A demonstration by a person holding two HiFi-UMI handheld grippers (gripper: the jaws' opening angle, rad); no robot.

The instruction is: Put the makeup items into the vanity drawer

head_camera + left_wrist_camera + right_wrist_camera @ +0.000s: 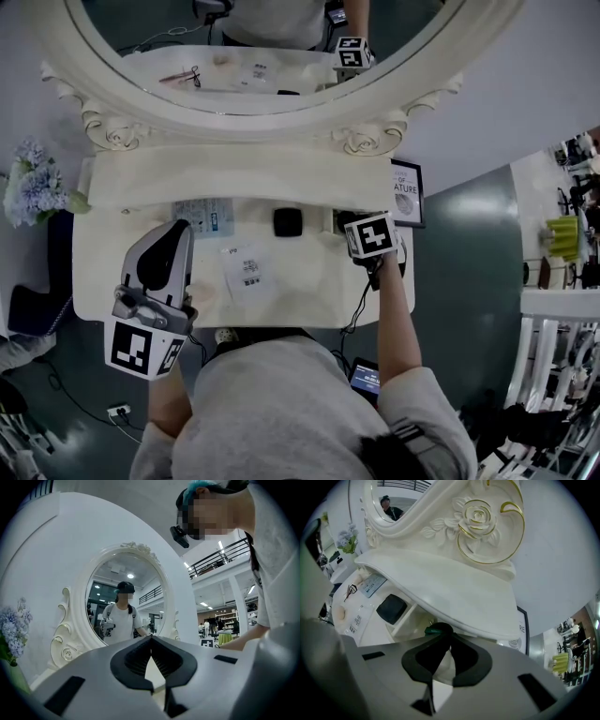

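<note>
My right gripper (349,223) reaches in at the back right of the white vanity top (300,291). In the right gripper view its jaws (449,637) are shut on a small dark green tube (433,631), held over an open compartment (415,618) under the shelf. A black square compact (288,222) lies just left of it, also seen as the compact (391,608) beside a divider. A printed white packet (246,267) and a pale blue sachet (204,216) lie on the top. My left gripper (169,244) hovers over the left side, shut (151,637) and empty, pointing at the mirror.
An oval carved mirror (262,56) and its shelf (244,178) stand behind the items. Blue flowers (33,183) sit far left, a framed print (406,192) far right. A lash curler (350,590) and a round puff (341,613) lie on the left of the top.
</note>
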